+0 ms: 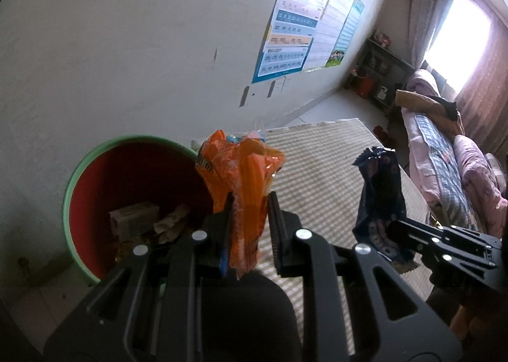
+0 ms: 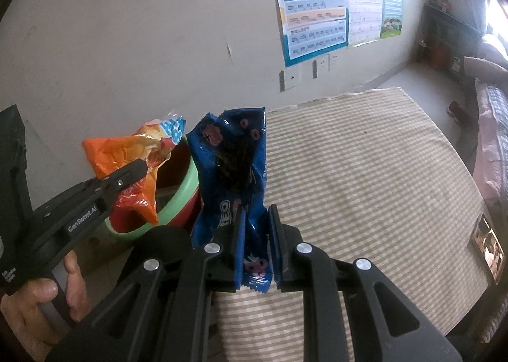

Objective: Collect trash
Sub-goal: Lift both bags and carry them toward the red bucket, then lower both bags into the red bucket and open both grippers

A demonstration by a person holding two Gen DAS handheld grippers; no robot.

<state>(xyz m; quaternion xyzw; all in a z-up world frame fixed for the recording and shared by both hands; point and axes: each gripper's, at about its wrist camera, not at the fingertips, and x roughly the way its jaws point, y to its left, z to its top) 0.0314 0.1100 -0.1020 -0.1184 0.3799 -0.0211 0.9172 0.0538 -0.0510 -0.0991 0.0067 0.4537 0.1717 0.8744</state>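
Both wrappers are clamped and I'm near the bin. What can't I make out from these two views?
- Bin floor, left wrist view: hidden by orange wrapper and left tongs.
- Bin, right wrist view: mostly behind blue wrapper.
- Poster text: too small.
- Phone screen, right wrist view: blurred.

"GenRobot.AI" stands in white on the left gripper [image 2: 139, 171]; beside it, the blue wrapper [image 2: 233, 177] shows "EO".

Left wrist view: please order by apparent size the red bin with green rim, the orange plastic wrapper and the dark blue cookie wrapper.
1. Red bin with green rim
2. Orange plastic wrapper, though it is nearest the camera
3. Dark blue cookie wrapper
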